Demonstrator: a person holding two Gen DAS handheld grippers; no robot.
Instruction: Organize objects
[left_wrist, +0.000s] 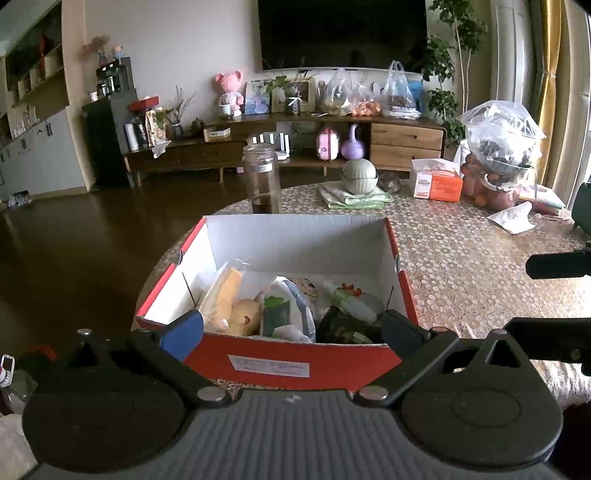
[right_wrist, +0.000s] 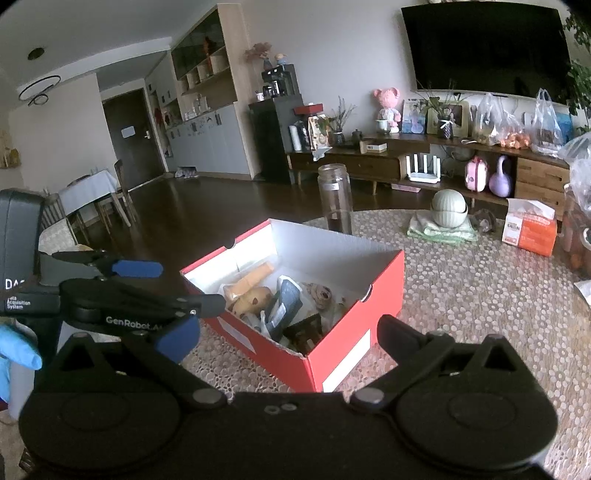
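Sitting on the round pebble-patterned table (left_wrist: 461, 258) is a red shoebox (left_wrist: 288, 354), white inside, holding a yellow plush toy (left_wrist: 243, 314), a wrapped yellow bar (left_wrist: 227, 291), a small spray bottle (left_wrist: 351, 301) and other packets. The left gripper (left_wrist: 291, 325) is hovering at the box's near wall, fingers spread wide and gripping nothing. The right gripper (right_wrist: 291, 332) is facing the box's corner, likewise spread and empty. A glass jar (left_wrist: 261, 177) is standing just behind the box.
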